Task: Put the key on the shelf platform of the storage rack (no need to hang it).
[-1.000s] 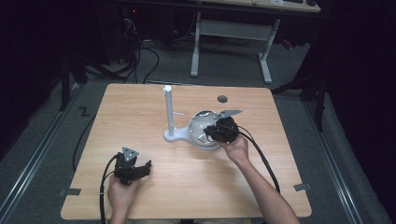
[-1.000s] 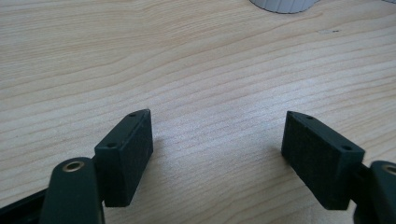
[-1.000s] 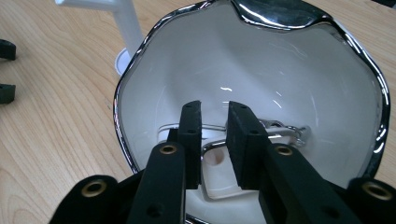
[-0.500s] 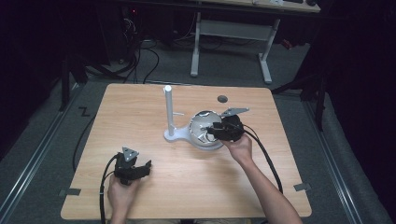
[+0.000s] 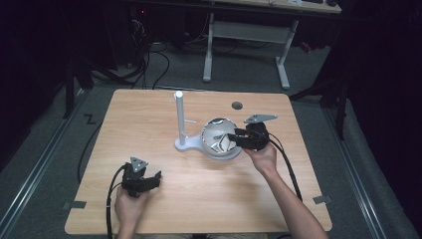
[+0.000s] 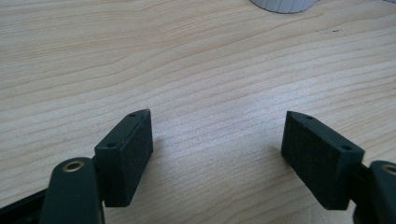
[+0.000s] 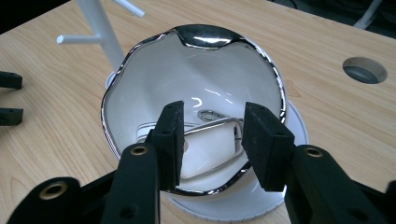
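The right gripper (image 7: 210, 140), its jaws just opened and holding nothing, hovers over the chrome-rimmed white bowl (image 5: 219, 139) at table centre, stand (image 5: 179, 119) at its nine o'clock. The left gripper (image 6: 217, 156), jaws apart, rests on bare wood near the table (image 5: 149, 104) front edge.

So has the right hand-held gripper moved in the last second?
Yes. The right hand-held gripper has backed slightly rightward, away from the white post, its jaws having just opened over the bowl.
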{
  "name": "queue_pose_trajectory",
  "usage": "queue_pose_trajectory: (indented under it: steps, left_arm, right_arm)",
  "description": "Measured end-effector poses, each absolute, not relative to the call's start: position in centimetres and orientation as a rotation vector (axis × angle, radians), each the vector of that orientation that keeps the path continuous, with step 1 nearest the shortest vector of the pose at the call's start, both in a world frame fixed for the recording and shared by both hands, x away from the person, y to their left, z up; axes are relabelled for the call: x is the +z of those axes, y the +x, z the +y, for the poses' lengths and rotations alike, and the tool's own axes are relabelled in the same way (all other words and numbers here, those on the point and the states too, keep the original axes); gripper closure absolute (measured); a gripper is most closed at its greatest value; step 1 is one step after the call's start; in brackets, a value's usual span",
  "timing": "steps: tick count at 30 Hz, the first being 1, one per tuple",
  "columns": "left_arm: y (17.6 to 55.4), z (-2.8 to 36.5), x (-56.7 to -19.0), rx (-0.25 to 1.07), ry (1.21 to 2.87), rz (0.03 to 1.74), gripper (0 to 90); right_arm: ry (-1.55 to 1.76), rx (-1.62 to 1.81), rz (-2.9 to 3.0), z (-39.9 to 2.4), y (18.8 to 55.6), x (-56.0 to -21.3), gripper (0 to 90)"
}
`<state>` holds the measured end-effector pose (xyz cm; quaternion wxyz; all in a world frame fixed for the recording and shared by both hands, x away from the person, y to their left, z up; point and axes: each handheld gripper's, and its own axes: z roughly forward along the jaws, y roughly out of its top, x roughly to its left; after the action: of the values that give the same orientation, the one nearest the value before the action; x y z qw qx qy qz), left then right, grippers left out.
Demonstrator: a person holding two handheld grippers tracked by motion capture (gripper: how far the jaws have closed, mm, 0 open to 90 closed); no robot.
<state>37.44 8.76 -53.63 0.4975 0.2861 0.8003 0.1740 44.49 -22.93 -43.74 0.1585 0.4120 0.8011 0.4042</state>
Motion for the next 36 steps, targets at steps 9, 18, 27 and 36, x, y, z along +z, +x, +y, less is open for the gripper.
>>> queue_pose_trajectory:
  steps: [9,18,27,36]
  left_arm:
    - [37.4,8.8,-53.6,0.422,0.694,1.936,25.3]
    - [37.4,8.8,-53.6,0.422,0.693,1.937,25.3]
    - [37.4,8.7,-53.6,0.423,0.694,1.938,25.3]
    - [37.4,8.7,-53.6,0.423,0.692,1.938,25.3]
  right_arm:
    - [1.2,1.133,2.261,-24.1,44.1,-43.0,58.1]
    - [1.212,1.114,2.246,-25.2,43.7,-42.5,57.1]
    - [1.215,1.115,2.23,-26.1,43.2,-42.0,56.6]
    - [1.218,1.123,2.232,-26.6,42.8,-41.8,55.7]
